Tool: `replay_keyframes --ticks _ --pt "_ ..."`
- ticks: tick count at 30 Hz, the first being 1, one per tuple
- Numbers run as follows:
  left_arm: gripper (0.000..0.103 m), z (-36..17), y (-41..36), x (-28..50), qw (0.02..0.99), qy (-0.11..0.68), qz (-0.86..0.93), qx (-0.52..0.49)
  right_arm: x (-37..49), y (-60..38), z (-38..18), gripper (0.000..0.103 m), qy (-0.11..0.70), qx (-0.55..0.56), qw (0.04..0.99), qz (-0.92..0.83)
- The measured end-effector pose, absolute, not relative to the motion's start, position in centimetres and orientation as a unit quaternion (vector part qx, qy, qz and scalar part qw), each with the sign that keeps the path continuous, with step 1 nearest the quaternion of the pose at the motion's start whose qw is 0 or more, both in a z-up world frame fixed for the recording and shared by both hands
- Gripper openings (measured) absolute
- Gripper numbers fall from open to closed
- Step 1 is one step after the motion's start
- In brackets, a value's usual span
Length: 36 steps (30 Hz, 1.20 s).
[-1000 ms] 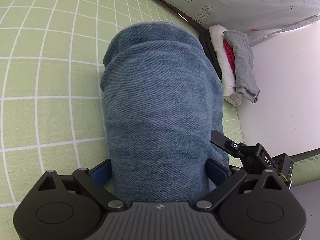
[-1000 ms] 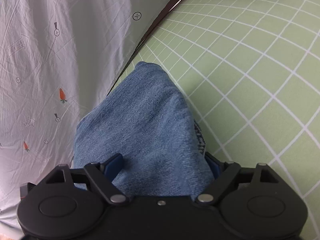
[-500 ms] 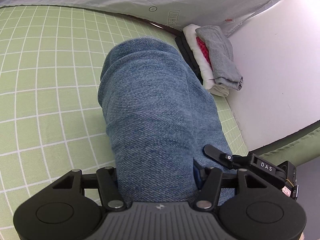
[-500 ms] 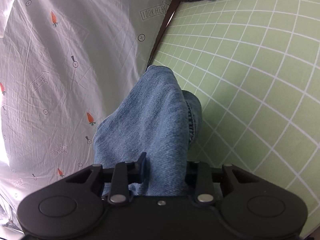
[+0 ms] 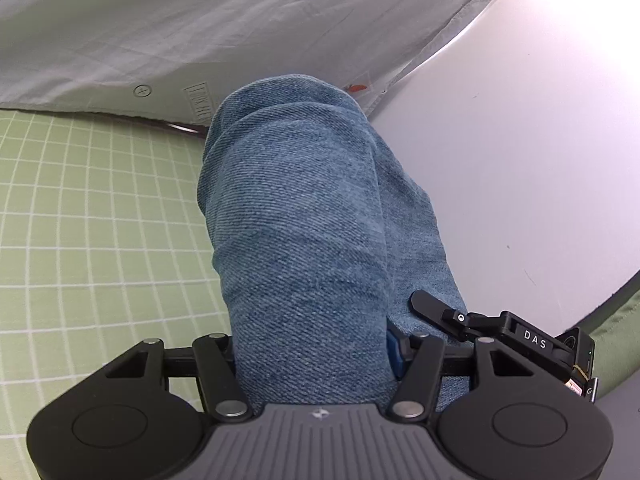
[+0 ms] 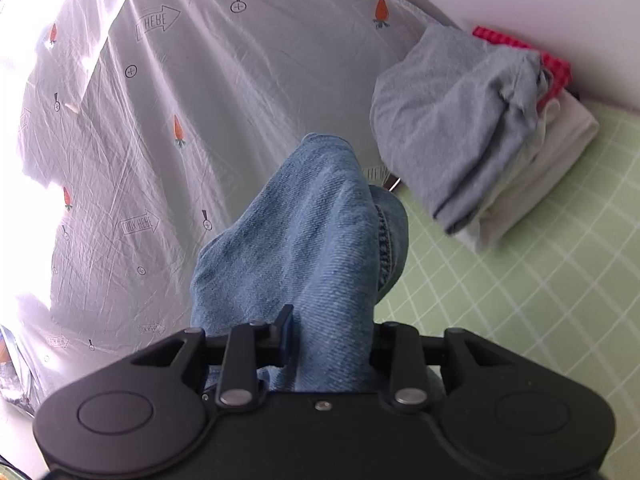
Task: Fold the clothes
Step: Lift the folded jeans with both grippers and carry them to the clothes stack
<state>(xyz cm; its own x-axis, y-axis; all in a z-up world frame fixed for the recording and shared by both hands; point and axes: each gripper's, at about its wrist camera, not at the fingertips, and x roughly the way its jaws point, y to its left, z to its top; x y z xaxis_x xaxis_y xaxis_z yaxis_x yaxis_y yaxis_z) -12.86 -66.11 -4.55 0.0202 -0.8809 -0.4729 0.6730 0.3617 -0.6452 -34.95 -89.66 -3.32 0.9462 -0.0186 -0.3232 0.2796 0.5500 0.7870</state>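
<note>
I am gripping folded blue denim jeans with both my left gripper and right gripper clenched, holding them above the green grid-patterned mat near the stacked folded clothes.

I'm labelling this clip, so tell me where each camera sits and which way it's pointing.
Left wrist: on the left gripper, looking along it over the green grid-patterned mat toward the white wall; the right gripper's tip shows.
Right wrist: on the right gripper, facing the carrot-print grey sheet and a stack of folded clothes.
Shared: the folded blue denim jeans, clamped by both; the mat; the sheet.
</note>
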Motion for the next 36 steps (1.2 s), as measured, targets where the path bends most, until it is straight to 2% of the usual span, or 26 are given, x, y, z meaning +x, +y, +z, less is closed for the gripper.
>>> replay_keyframes --ticks 7,11,13,14,16,17,20,22,23,24,26,30,32,36 --pt "0.06 -0.5 -78.8 -12.8 0.714 0.385 -0.567 -0.145 -35.1 -102.1 1.8 0.032 0.123 0.423 0.893 -0.089" --pt "0.061 1.8 -85.0 -10.2 0.724 0.341 -0.583 -0.143 -32.2 -107.0 5.3 0.032 0.115 0.355 0.922 -0.106" --pt "0.066 2.1 -88.1 -7.6 0.734 0.323 -0.582 -0.134 -29.2 -109.1 5.8 0.033 0.13 0.307 0.934 -0.13" --pt "0.069 2.0 -89.5 -6.5 0.743 0.317 -0.578 -0.12 -27.5 -110.0 5.8 0.039 0.14 0.283 0.938 -0.147" --pt "0.088 0.7 -92.9 -5.0 0.792 0.307 -0.525 -0.05 -24.0 -111.8 5.5 0.053 0.162 0.234 0.942 -0.179" --pt "0.089 -0.1 -94.6 -4.3 0.816 0.301 -0.494 -0.011 -22.0 -112.1 3.9 0.059 0.192 0.206 0.939 -0.199" --pt "0.089 -2.8 -98.5 -2.2 0.851 0.311 -0.416 0.073 -15.9 -112.8 -0.9 0.064 0.276 0.124 0.919 -0.254" --pt "0.092 -4.1 -99.2 -1.4 0.847 0.32 -0.418 0.077 -14.5 -112.2 -2.7 0.068 0.278 0.103 0.915 -0.273" --pt "0.093 -4.3 -99.2 -1.5 0.844 0.32 -0.424 0.078 -14.5 -112.1 -2.7 0.081 0.275 0.109 0.916 -0.27" --pt "0.094 -4.4 -99.1 -1.7 0.84 0.318 -0.432 0.081 -14.4 -112.1 -2.8 0.084 0.272 0.114 0.918 -0.266" --pt "0.097 -4.5 -99.1 -2.0 0.837 0.314 -0.441 0.084 -14.6 -112.4 -2.9 0.086 0.276 0.125 0.915 -0.267" --pt "0.097 -4.2 -98.9 -2.1 0.838 0.306 -0.444 0.083 -16.0 -112.6 -3.2 0.09 0.264 0.141 0.914 -0.274" --pt "0.097 -4.0 -98.8 -2.2 0.839 0.301 -0.446 0.082 -16.8 -112.1 -2.7 0.096 0.268 0.143 0.912 -0.276" --pt "0.099 -1.4 -95.7 -6.0 0.85 0.247 -0.458 0.08 -18.6 -108.6 -0.5 0.101 0.25 0.096 0.921 -0.284"
